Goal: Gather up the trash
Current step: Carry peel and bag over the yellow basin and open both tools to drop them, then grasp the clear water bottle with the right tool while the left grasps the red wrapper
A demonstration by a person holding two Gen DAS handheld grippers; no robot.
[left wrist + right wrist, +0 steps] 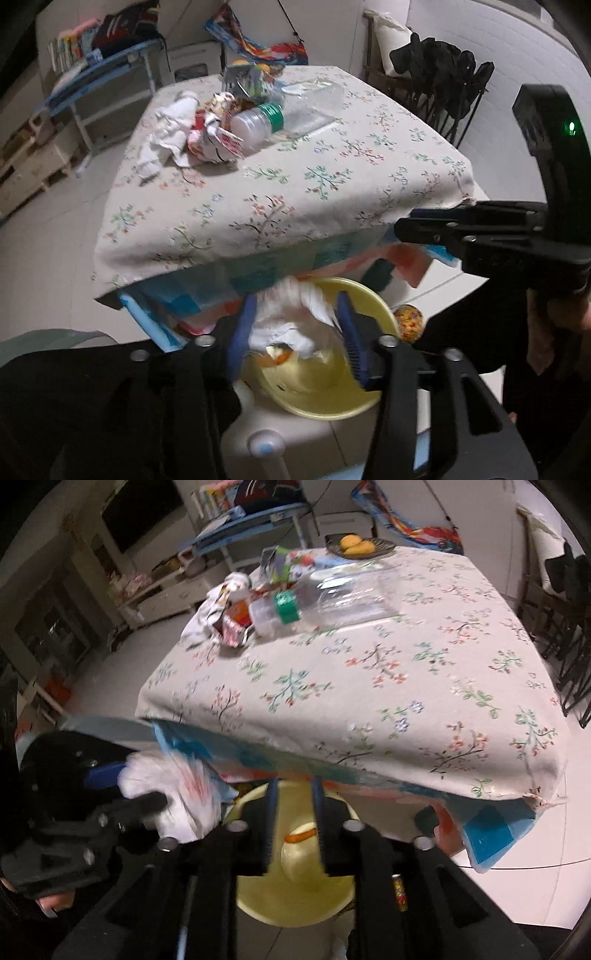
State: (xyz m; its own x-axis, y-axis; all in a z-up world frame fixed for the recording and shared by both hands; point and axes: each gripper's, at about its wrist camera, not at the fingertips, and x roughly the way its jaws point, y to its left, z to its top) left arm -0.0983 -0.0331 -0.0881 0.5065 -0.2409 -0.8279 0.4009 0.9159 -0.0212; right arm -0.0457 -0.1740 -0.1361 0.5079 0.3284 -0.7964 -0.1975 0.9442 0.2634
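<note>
My left gripper [295, 295] hangs just in front of the table's near edge, over a yellow basin [354, 398]. Its blue fingers stand apart, and a crumpled white paper wad [291, 325] sits loosely between them, blurred. My right gripper [294, 781] is over the same basin [295, 897], its jaws slightly apart and empty. An orange scrap [301, 836] lies in the basin. More trash lies at the far left of the floral table [295, 192]: a clear plastic bottle [273, 118] with a green label, crumpled wrappers [214, 140] and white tissue [166, 140].
A plate of yellow fruit [356, 546] sits at the table's far edge. Chairs draped with black clothing [443, 74] stand to the right. A blue rack with books [92, 55] stands far left. A colourful ball [408, 321] and a small can [399, 891] lie on the floor by the basin.
</note>
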